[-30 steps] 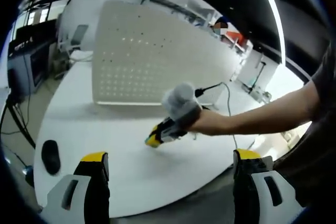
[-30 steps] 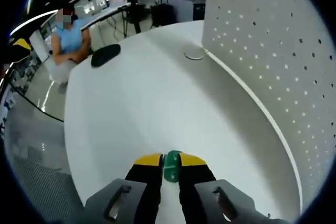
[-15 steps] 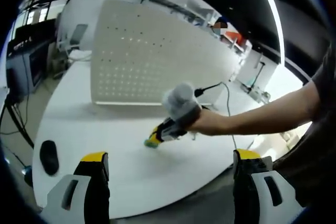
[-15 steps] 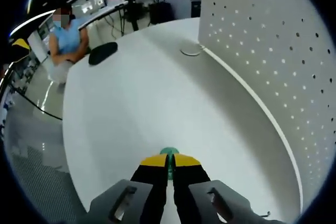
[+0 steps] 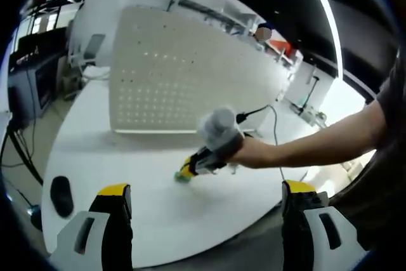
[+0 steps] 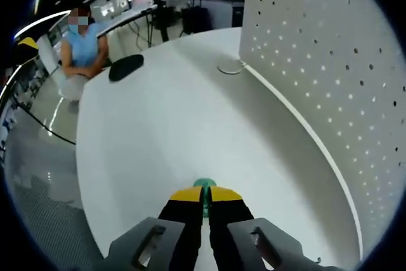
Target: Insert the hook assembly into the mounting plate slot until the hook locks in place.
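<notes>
Pinching a small green hook assembly (image 6: 204, 184) between its closed yellow-tipped jaws, the right gripper (image 6: 203, 196) is hovering low over the white tabletop (image 6: 158, 125). In the left gripper view the same right gripper (image 5: 185, 171) is showing at centre, held by a gloved hand (image 5: 220, 132), with the green piece (image 5: 182, 177) at its tip touching or nearly touching the tabletop. The left gripper (image 5: 206, 196) is sitting back near the tabletop's edge, its jaws spread wide and holding nothing. A white perforated mounting plate (image 5: 184, 71) is standing upright on the tabletop, well apart from the hook assembly. A black oval object (image 6: 125, 66) is lying near the far edge, and a seated person (image 6: 81, 49) is waiting beyond it.
</notes>
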Demonstrator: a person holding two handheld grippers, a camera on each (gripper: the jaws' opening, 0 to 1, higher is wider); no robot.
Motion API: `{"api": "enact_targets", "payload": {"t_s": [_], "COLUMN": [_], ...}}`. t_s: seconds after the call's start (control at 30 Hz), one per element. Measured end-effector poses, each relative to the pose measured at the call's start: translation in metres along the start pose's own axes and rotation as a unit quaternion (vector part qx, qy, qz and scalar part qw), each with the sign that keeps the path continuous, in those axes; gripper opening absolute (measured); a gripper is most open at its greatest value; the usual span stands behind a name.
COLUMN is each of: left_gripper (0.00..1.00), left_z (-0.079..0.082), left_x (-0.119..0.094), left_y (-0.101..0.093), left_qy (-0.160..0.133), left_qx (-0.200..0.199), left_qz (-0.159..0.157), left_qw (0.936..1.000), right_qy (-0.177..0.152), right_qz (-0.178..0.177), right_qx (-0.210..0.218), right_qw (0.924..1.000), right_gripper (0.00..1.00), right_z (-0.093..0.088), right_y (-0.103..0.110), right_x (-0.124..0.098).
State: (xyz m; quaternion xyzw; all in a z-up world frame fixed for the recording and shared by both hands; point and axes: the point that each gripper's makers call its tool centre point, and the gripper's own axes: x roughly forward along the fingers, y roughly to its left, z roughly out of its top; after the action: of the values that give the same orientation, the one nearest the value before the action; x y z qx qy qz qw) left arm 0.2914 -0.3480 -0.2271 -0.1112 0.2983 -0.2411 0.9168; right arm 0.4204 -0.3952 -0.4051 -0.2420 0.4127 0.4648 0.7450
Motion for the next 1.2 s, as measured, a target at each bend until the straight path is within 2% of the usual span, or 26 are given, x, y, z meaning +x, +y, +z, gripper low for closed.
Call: {"api": "enact_targets", "payload": {"t_s": [0.27, 0.47, 0.8, 0.9, 1.0, 1.07, 1.2], "left_gripper": [1.0, 1.0, 1.0, 1.0, 1.0, 1.0, 1.0], "left_z": [0.004, 0.007, 0.015, 0.018, 0.021, 0.023, 0.025], "left_x": [-0.001, 0.0, 0.009, 0.012, 0.015, 0.018, 0.028], "left_y": [-0.002, -0.002, 0.011, 0.013, 0.009, 0.007, -0.001], "left_qy": [-0.009, -0.011, -0.02, -0.02, -0.021, -0.023, -0.018], "left_qx": [-0.005, -0.003, -0.035, -0.033, -0.03, -0.03, -0.02], "left_qz": [-0.002, 0.001, 0.021, 0.026, 0.025, 0.021, 0.012], "left_qw": [0.9999, 0.9999, 0.999, 0.9989, 0.999, 0.999, 0.9996], "right_qy": [-0.022, -0.054, -0.129, -0.153, -0.171, -0.171, -0.199], "right_qz": [-0.008, -0.02, -0.041, -0.045, -0.04, -0.035, -0.034], "right_qx": [0.002, 0.007, 0.021, 0.026, 0.031, 0.031, 0.03], "right_qw": [0.9997, 0.9983, 0.9905, 0.9869, 0.984, 0.9842, 0.979], "right_gripper": [0.0, 0.0, 0.0, 0.0, 0.0, 0.0, 0.0], "right_z": [0.007, 0.02, 0.052, 0.06, 0.065, 0.066, 0.072], "right_y": [-0.003, -0.008, -0.013, -0.013, -0.011, -0.007, 0.001], "right_x": [-0.014, -0.032, -0.084, -0.102, -0.118, -0.126, -0.151]}}
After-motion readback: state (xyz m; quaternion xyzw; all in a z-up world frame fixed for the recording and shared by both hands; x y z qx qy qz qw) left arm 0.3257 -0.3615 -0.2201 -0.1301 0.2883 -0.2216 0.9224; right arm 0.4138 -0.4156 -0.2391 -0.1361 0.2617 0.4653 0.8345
